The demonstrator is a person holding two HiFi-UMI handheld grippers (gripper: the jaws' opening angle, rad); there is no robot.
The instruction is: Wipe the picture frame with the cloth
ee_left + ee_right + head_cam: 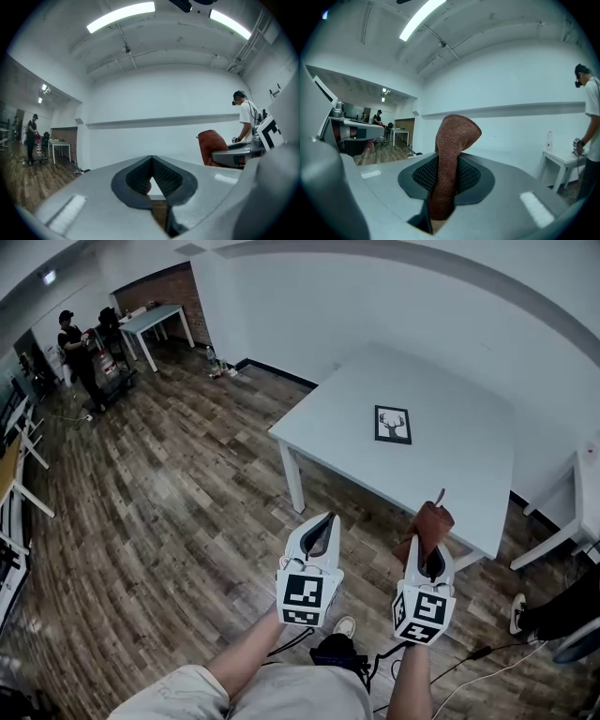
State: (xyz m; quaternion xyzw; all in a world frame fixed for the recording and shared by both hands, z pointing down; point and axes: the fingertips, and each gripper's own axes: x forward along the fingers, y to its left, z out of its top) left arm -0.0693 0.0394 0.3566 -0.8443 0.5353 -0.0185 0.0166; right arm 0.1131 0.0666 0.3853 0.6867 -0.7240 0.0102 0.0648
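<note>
Brown cloth (pixel 449 154) sticks up, pinched tight in the right gripper's (pixel 431 545) fingers (pixel 473 176). The left gripper's (pixel 322 526) fingers are closed on nothing. Both point ahead, held low by the person's body. The frame (pixel 393 425) lies flat on the white surface (pixel 459 474), well apart. Wiping looks not begun; next, carry the cloth to it.

White table (pixel 459 395); wood floor (pixel 159 521)
</note>
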